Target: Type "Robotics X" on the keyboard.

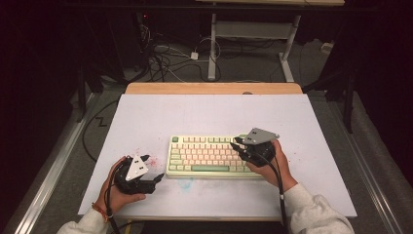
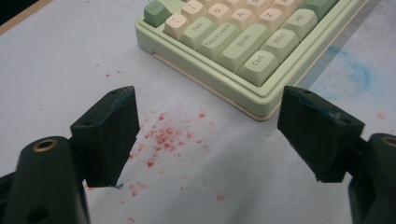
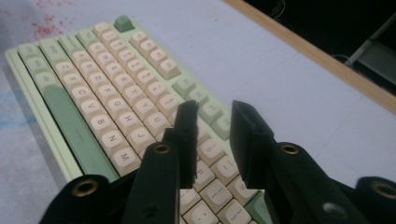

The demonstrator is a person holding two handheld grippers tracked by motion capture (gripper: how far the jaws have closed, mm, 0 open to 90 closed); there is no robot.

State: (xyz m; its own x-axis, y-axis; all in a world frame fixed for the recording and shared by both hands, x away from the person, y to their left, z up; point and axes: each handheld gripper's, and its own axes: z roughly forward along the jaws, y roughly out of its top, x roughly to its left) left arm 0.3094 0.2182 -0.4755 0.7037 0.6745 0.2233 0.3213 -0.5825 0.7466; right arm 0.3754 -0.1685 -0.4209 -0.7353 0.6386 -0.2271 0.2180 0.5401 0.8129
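A pale green keyboard (image 1: 209, 156) with cream and green keys lies in the middle of the white table cover (image 1: 195, 114). My left gripper (image 1: 157, 180) rests on the table just off the keyboard's near left corner, pointing at it. In the left gripper view the left gripper (image 2: 208, 107) is wide open with bare table between the jaws, and the keyboard's (image 2: 233, 42) Ctrl corner lies just ahead. My right gripper (image 1: 236, 143) hovers over the right end of the keyboard. In the right gripper view the right gripper (image 3: 212, 109) is open by a narrow gap above the keys (image 3: 102, 93), holding nothing.
Red specks (image 2: 163, 135) dot the cover near the left gripper, and a blue smear (image 2: 355, 74) lies in front of the keyboard. The wooden table edge (image 1: 214, 88) shows at the far side. Beyond it are floor cables (image 1: 165, 61) and a desk frame (image 1: 212, 48).
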